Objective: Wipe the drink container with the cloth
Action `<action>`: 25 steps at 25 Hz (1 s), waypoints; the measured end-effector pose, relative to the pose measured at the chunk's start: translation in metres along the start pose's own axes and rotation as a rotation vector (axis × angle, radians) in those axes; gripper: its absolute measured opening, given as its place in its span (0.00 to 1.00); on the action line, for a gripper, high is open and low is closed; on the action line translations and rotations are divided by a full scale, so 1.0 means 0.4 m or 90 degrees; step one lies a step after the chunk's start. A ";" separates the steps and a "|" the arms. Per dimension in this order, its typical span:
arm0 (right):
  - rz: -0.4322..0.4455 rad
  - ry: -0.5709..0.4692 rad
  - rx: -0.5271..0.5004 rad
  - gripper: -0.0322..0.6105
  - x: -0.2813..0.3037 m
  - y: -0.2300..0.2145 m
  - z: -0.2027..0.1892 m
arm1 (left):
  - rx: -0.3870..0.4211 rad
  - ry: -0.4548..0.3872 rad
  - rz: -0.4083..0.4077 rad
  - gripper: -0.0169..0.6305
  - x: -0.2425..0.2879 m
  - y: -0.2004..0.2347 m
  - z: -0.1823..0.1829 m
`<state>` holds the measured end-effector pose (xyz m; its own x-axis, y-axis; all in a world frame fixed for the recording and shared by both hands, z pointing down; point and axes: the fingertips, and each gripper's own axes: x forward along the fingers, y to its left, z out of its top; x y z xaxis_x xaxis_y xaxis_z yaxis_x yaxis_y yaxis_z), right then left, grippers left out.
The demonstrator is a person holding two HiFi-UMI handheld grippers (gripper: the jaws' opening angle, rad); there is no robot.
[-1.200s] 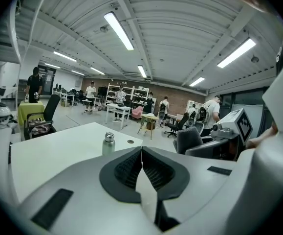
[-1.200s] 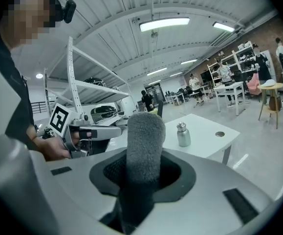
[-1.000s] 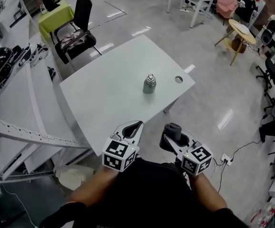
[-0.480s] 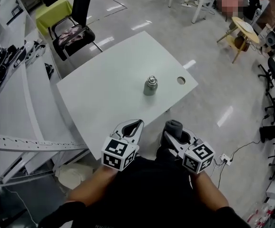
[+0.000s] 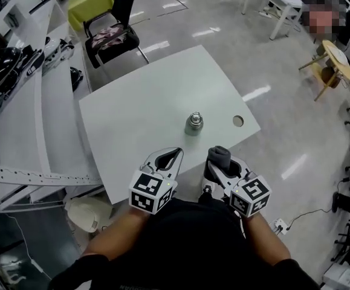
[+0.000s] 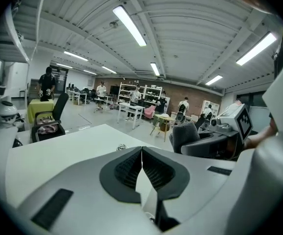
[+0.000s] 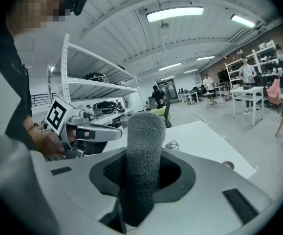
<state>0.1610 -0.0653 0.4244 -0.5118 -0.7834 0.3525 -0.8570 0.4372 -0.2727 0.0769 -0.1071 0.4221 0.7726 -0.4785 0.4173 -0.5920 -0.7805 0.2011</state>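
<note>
A small metal drink container point(image 5: 193, 124) with a shiny lid stands upright on the white table point(image 5: 132, 113), right of its middle; only its lid point(image 7: 171, 144) peeks over the jaws in the right gripper view. My right gripper point(image 5: 218, 159) is shut on a rolled grey cloth point(image 5: 219, 156), which stands up between the jaws as a grey cloth point(image 7: 141, 155). It hovers at the table's near edge, just short of the container. Beside it, my left gripper point(image 5: 168, 156) is shut with nothing in it, its jaws point(image 6: 141, 153) meeting tip to tip.
A round cable hole point(image 5: 238, 121) sits near the table's right corner. A black chair point(image 5: 115, 32) stands beyond the far corner. White shelving point(image 5: 17, 113) with gear runs along the left. More tables, stools and people fill the far room.
The view has shifted so the table and container appear nearer and lower in frame. Both grippers keep the same pose near the table's front edge, cloth still held.
</note>
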 end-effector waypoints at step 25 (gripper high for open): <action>0.043 0.147 -0.300 0.23 0.259 -0.218 0.066 | -0.029 0.036 0.115 0.05 0.097 0.123 0.026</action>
<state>0.1842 -0.1961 0.4608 -0.5209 -0.6521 0.5509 -0.7280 0.6763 0.1121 0.0804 -0.1682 0.4391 0.6389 -0.5851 0.4996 -0.7309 -0.6642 0.1569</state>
